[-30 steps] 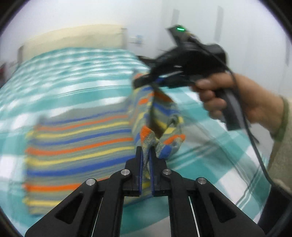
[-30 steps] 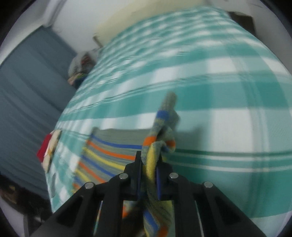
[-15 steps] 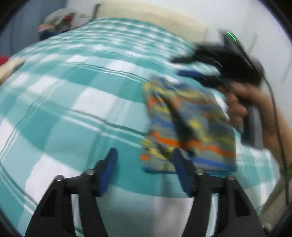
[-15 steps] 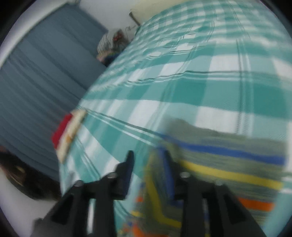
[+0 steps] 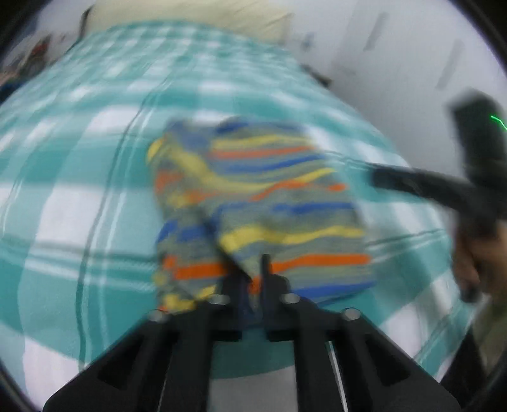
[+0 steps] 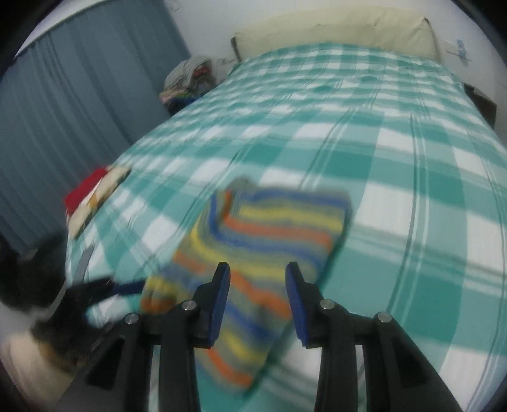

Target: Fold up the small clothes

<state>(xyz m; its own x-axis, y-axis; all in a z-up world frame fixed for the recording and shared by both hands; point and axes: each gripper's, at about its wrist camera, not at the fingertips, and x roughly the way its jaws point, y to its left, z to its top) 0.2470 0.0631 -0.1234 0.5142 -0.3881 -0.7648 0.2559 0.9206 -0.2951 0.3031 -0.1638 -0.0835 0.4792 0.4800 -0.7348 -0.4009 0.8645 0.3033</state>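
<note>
Left wrist view, nearest first: your left gripper [image 5: 253, 279] has its jaws drawn narrow, and the near edge of the striped garment [image 5: 263, 202] sits right between the fingertips; the blur is too strong to tell whether the cloth is actually pinched. Beyond the tips, the garment lies folded into a rough rectangle on the teal checked bedspread [image 5: 95, 202], with a flap lying slantwise over its left part. To the right of it, your right hand [image 5: 475, 266] holds the right gripper [image 5: 377, 179], whose dark fingers reach in toward the garment's right edge, close beside it but not clearly touching. From the right wrist camera, your right gripper [image 6: 257, 275] has its jaws spread wide, with nothing between the blue pads [image 6: 221, 301]; the striped garment [image 6: 269, 231] lies under and beyond them on the bedspread [image 6: 412, 164]. At the left, your left gripper [image 6: 126, 287] shows as a dark blur at the garment's near left corner. Farther left, a red and cream cloth [image 6: 92, 193] lies near the bed's edge. At the far end you see a cream headboard [image 6: 336, 28], a pile of clothes [image 6: 190, 80] beside the bed, and a grey-blue curtain [image 6: 79, 95].
</note>
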